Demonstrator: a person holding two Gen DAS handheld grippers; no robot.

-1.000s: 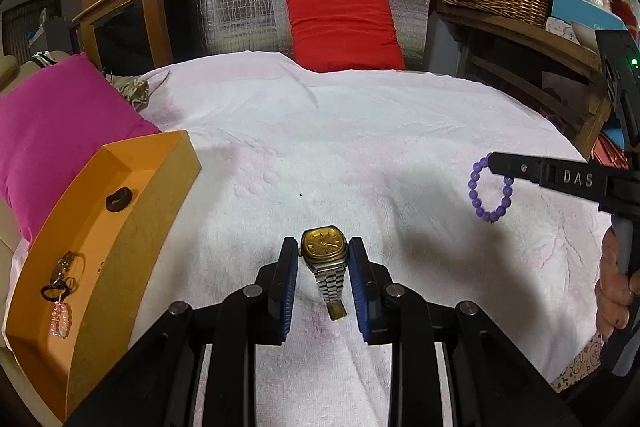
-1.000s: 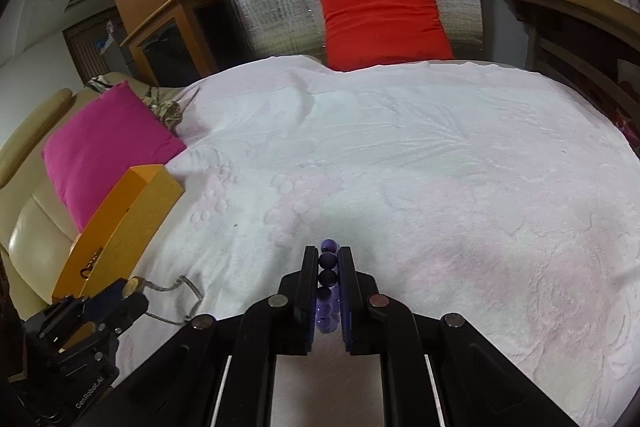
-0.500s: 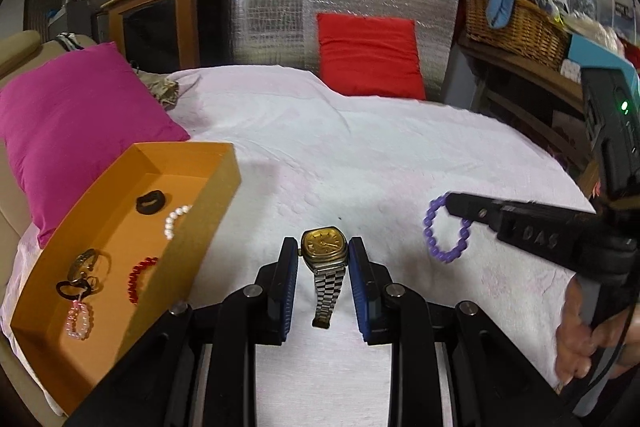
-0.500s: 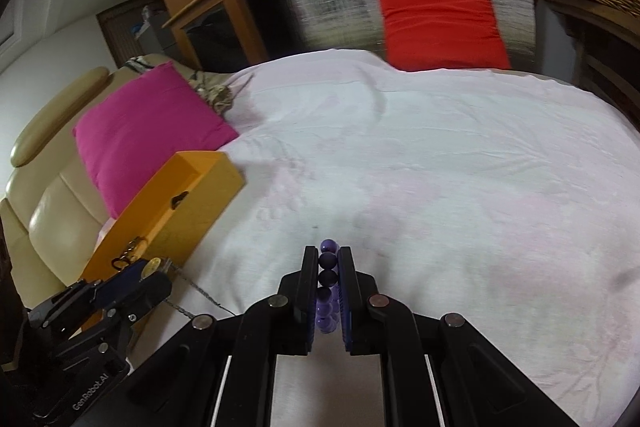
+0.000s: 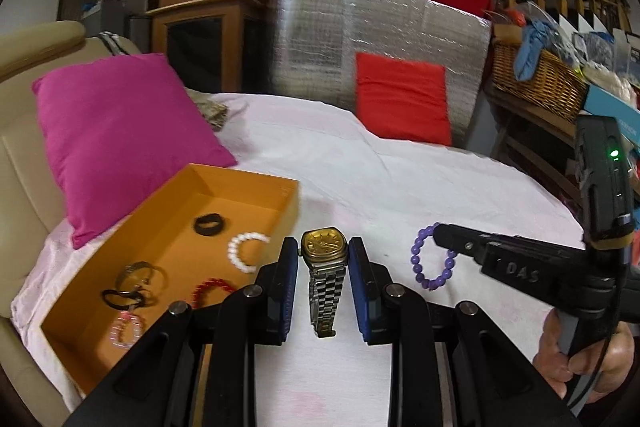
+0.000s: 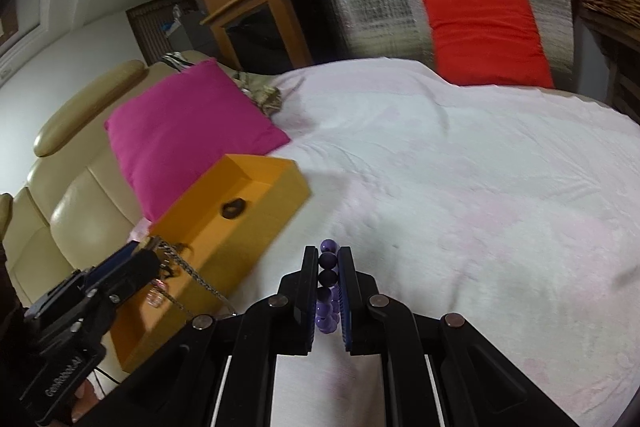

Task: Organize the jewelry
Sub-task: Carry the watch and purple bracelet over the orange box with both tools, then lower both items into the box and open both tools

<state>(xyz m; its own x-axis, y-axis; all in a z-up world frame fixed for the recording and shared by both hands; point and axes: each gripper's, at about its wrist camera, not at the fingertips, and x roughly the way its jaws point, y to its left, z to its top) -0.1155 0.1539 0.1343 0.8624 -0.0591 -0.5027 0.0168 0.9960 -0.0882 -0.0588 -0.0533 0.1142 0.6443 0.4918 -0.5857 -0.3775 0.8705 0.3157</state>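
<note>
My left gripper is shut on a gold-faced watch whose steel band hangs down, held above the white cloth just right of the orange box. The box holds a black ring, a white bead bracelet, a red bracelet and other pieces. My right gripper is shut on a purple bead bracelet, seen hanging in the left wrist view. The box lies to its left, with the left gripper above the near end.
A pink pillow lies behind the box on a beige sofa. A red cushion leans on a silver foil panel at the back. A wicker basket stands on a shelf at the right.
Both grippers have moved left toward the orange box with their pieces still held. More of the box's inside shows in the left wrist view.
</note>
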